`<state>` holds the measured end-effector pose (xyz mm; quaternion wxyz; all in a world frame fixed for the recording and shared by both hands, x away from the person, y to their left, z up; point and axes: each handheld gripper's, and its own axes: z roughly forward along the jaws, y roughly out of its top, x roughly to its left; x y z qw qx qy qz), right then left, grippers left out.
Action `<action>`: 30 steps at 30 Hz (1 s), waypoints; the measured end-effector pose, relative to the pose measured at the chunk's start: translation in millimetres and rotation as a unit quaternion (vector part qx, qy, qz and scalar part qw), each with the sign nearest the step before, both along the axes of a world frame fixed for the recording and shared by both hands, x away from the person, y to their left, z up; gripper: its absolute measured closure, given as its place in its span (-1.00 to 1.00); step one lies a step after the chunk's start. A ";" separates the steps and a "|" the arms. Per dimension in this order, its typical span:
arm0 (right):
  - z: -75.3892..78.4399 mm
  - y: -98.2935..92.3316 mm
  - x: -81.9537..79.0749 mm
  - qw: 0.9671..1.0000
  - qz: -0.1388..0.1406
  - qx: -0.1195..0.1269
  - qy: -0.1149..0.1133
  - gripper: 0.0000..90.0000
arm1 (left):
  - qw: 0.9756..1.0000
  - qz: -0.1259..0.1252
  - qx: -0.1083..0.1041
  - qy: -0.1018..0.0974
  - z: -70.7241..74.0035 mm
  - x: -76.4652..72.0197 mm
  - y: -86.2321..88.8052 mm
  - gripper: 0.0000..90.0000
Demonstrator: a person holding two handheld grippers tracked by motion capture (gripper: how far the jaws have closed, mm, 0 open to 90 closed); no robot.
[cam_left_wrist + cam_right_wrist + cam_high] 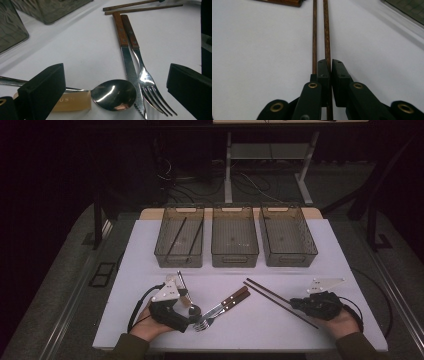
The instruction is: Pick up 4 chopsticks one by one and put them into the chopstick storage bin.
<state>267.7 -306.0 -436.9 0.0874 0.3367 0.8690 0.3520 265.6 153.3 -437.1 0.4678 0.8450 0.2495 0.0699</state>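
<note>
Right hand-held gripper (329,75) clamped on one chopstick (327,32) near its close end, second chopstick (314,32) just beside it at 9 o'clock, loose on the counter (249,50). Both sticks' long axes straight out toward 12 o'clock. Left hand-held gripper (115,85) spread wide around the spoon (113,95), bowl between the jaws, handle off toward 9 o'clock. Knife (127,57) and fork (143,75) touching, at 1 o'clock. Farther off, three bins (235,237), leftmost already holding sticks.
</note>
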 end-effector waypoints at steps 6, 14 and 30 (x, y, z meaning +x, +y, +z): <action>6.2 -2.3 -1.7 1.000 0.005 0.012 -0.006 0.89 | 1.000 0.000 -0.001 0.000 0.2 -0.2 0.0 -0.97; 14.9 -6.4 -3.7 0.999 0.006 0.032 -0.014 0.89 | 1.000 0.000 -0.001 0.000 0.4 -0.1 0.2 -0.97; 28.6 -3.7 -3.5 0.997 0.023 0.075 -0.023 0.89 | 1.000 0.003 0.000 0.000 -0.2 0.5 0.3 -0.99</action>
